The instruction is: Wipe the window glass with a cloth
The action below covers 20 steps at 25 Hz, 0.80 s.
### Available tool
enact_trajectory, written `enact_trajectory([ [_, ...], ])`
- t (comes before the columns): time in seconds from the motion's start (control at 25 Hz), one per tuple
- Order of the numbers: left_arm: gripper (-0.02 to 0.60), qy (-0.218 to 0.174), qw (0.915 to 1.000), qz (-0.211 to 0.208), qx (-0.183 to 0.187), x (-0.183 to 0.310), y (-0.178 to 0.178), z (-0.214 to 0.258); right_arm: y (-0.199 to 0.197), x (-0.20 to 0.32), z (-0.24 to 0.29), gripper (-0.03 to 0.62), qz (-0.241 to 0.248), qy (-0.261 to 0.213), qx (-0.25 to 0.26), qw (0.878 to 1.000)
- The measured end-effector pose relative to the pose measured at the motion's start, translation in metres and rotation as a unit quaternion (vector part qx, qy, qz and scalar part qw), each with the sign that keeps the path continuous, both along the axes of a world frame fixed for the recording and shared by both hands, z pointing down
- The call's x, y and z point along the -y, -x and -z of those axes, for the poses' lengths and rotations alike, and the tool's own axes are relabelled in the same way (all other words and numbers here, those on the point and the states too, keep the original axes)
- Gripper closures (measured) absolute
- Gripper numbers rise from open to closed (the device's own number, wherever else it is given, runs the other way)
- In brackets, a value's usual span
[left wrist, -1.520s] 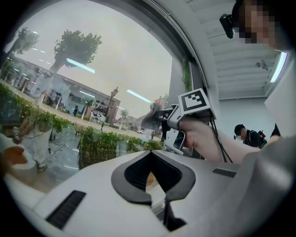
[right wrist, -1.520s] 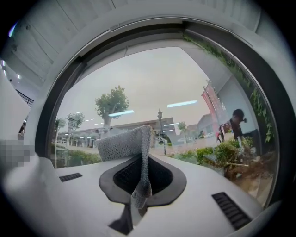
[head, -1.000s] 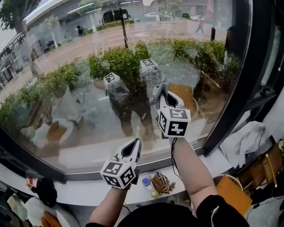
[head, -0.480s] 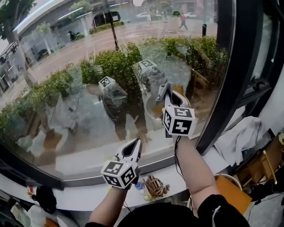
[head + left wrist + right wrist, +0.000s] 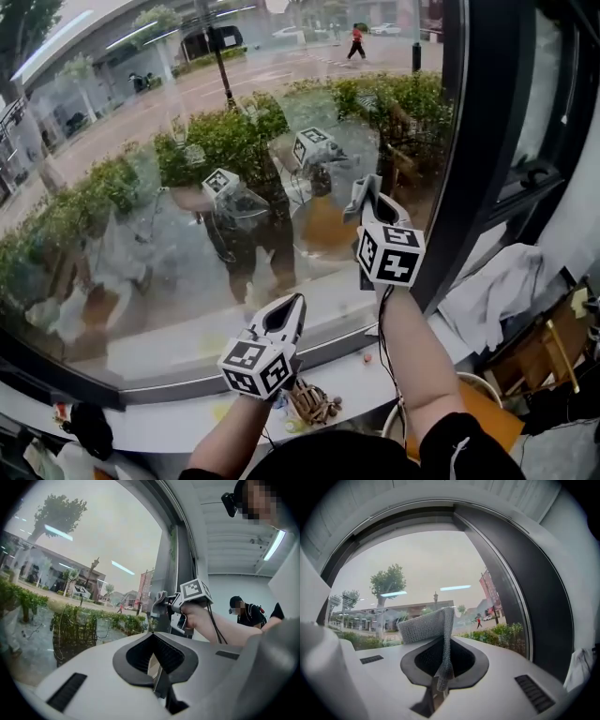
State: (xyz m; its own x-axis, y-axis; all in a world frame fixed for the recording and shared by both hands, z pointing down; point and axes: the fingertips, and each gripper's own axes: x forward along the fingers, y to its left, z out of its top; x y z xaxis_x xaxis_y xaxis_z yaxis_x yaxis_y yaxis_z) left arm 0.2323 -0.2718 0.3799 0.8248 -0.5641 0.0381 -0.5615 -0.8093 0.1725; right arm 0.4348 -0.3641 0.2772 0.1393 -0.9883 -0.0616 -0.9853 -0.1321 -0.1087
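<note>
The window glass point(image 5: 141, 187) fills the upper left of the head view, showing a wet street and hedges outside. My right gripper point(image 5: 364, 197) is raised before the pane near its dark right frame post point(image 5: 473, 141), shut on a grey mesh cloth point(image 5: 425, 625) whose folded flap stands up from the jaws. I cannot tell whether the cloth touches the glass. My left gripper point(image 5: 286, 314) sits lower, above the sill, shut with nothing in it. From the left gripper view, the right gripper point(image 5: 161, 604) shows ahead by the frame.
A white sill point(image 5: 169, 417) runs under the glass with small trinkets point(image 5: 309, 403) on it. White fabric point(image 5: 497, 291) lies to the right beyond the post, and an orange seat point(image 5: 464, 408) is below. Another person point(image 5: 243, 613) stands behind in the room.
My right gripper has slid rightward across the glass with the cloth, closer to the dark post. The left gripper has stayed low over the sill.
</note>
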Motion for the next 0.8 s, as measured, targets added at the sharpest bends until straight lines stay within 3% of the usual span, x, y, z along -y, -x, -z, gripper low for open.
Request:
enact_trajectory([
  [0.8,0.574,0.011,0.9999,0.011,0.000,0.018,0.000,0.001,-0.003,0.004,0.005,0.554,-0.011,-0.009,-0.026,1.000],
])
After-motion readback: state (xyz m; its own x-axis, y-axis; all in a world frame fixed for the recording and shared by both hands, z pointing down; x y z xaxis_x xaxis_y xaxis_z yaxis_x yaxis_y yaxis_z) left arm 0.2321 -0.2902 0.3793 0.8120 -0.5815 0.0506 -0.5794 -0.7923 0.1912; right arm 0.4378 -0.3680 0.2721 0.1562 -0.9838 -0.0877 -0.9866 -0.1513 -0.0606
